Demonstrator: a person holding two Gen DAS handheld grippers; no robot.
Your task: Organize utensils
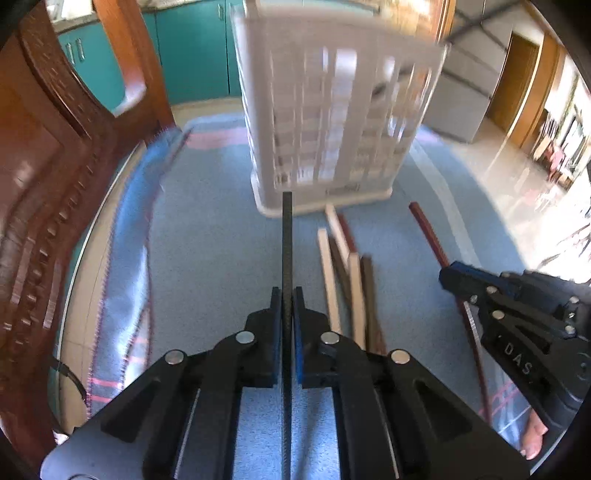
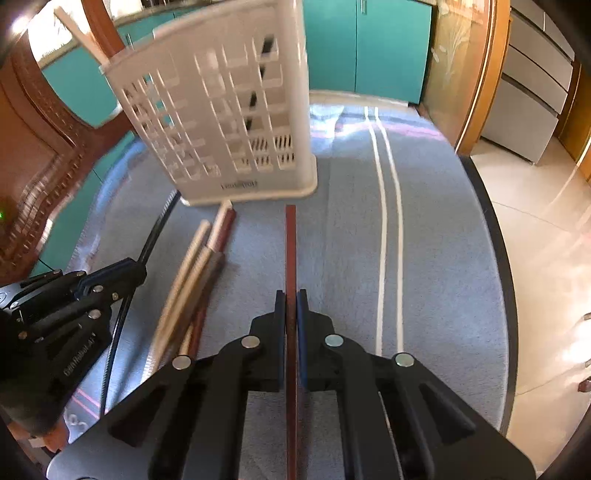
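Observation:
My left gripper (image 1: 287, 295) is shut on a black chopstick (image 1: 287, 240) that points at the base of a white slotted utensil holder (image 1: 332, 122). My right gripper (image 2: 291, 295) is shut on a dark red chopstick (image 2: 291, 251) that points toward the same holder (image 2: 229, 110). Several loose white and brown chopsticks (image 1: 347, 280) lie on the blue cloth between the grippers, also in the right wrist view (image 2: 192, 291). The right gripper (image 1: 447, 275) shows in the left wrist view, the left gripper (image 2: 138, 267) in the right wrist view. A white stick (image 2: 79, 35) stands in the holder.
A blue cloth (image 1: 207, 236) with pink and white stripes covers a round table (image 2: 496, 236). A carved wooden chair (image 1: 48, 155) stands at the left. Teal cabinets (image 2: 369, 44) stand behind. A tiled floor (image 2: 546, 229) lies to the right.

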